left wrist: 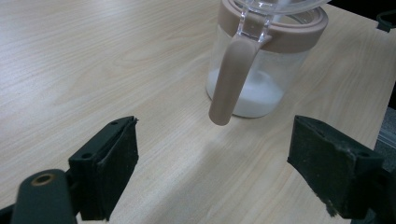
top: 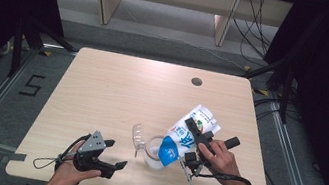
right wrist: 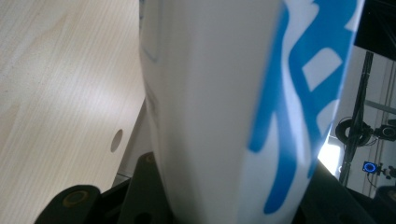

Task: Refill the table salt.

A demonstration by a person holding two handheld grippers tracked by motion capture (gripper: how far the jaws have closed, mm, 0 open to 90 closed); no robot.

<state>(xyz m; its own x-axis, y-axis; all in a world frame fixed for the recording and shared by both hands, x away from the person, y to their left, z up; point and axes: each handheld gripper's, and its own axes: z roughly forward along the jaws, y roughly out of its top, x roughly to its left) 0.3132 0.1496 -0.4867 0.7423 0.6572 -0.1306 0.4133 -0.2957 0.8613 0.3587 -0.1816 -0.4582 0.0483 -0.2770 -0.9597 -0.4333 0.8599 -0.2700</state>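
The white-and-blue bag (top: 189,136) is tipped mouth-down over the clear jar (top: 155,153) near the table's (top: 117,89) front edge, long axis slanting up and away to the right. The right gripper (top: 197,143) is clamped across its middle, so pouring is that hand's job. The left gripper (top: 109,153) rests left of the jar, jaws apart and holding nothing, with the jar handle (left wrist: 232,79) straight ahead.

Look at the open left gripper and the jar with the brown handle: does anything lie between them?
Nothing visible does. Bare table lies between the left gripper and the jar, whose handle faces the open jaws.
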